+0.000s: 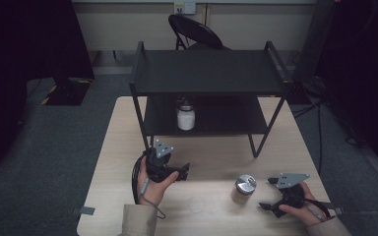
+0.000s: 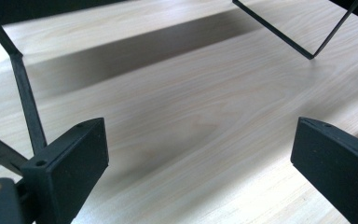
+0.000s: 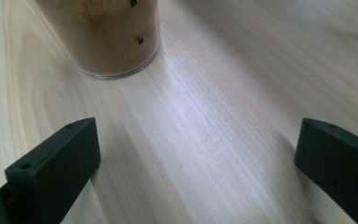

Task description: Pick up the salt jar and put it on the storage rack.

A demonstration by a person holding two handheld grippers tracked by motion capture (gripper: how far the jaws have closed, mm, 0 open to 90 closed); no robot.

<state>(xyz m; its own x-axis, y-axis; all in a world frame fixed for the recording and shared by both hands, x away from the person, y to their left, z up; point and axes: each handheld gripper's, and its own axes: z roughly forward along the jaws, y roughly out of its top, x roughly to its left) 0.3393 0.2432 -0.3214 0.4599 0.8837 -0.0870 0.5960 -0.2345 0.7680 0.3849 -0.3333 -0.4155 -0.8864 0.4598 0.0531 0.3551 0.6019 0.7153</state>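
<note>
So in the high view the left gripper (image 1: 177, 172) sits in the lower left-middle of the frame, held just in front of the black shelf rack (image 1: 206, 73), and its jaws look apart with nothing between them. The right gripper (image 1: 269, 192) is down in the lower right, jaws spread too, pointing toward the jar with the metal lid (image 1: 244, 189), which stands upright on the tabletop (image 1: 206, 162) just beside it, not touching as far as I can see. There's also a white jar (image 1: 185, 116) on the rack's lower shelf, center of the frame, well apart from both grippers. In the left gripper view the jaws rise from the bottom left and bottom right corners, wide apart, bare light wood between them, with a rack leg (image 2: 25, 93) at the left edge and another thin leg in the upper right. In the right gripper view the jaws are wide apart as well, empty, and the jar (image 3: 107, 37) is in the upper left of the frame: clear wall, brownish stuff inside, standing ahead of the left jaw with a gap between them.
</note>
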